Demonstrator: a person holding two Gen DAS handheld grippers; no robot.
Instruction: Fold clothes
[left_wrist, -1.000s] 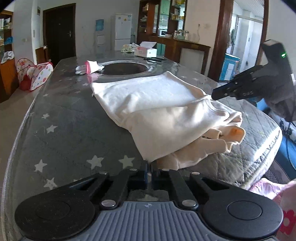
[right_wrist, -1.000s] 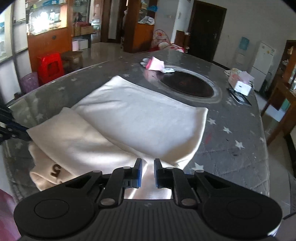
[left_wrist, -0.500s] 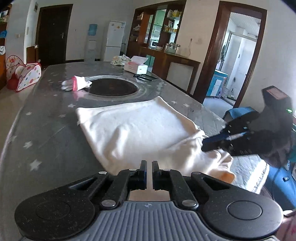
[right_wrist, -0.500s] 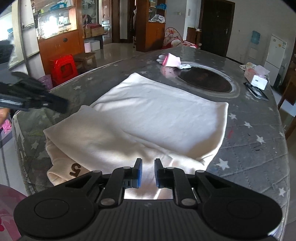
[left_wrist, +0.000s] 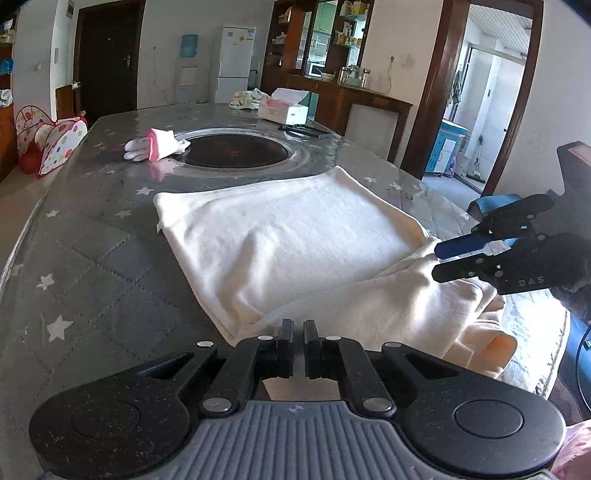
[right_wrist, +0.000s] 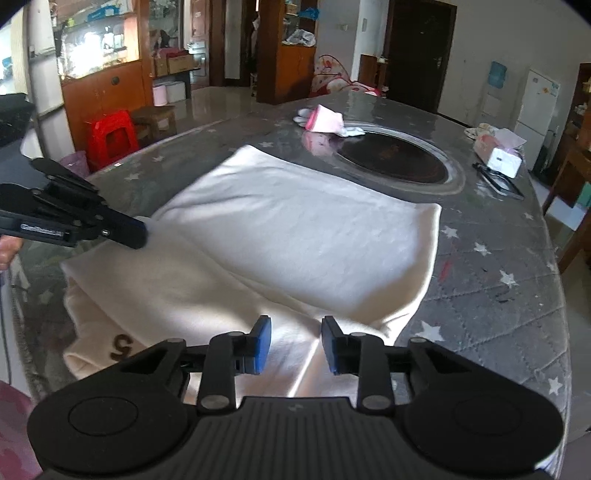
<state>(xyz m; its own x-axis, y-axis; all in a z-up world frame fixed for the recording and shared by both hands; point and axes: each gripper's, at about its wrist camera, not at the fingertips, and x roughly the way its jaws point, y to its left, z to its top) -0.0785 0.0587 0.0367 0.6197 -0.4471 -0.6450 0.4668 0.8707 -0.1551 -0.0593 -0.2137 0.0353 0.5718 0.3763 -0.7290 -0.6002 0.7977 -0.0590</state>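
Cloth (left_wrist: 295, 236), cream and partly folded, lies flat on the star-patterned bench (left_wrist: 92, 266), its loose layers bunched at the near edge. Left tongs (left_wrist: 298, 341) sit nearly closed at that edge, gripping nothing visible. Right tongs (right_wrist: 295, 345) stand open above the cloth's near fold. A pink-cuffed glove (left_wrist: 155, 146) rests beyond.

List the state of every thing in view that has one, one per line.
cream garment: partly folded, flat on the table
left gripper: jaws nearly shut, at the garment's edge
right gripper: jaws open, over the garment
tissue box: open
pink-cuffed glove: lying flat beside the round inset
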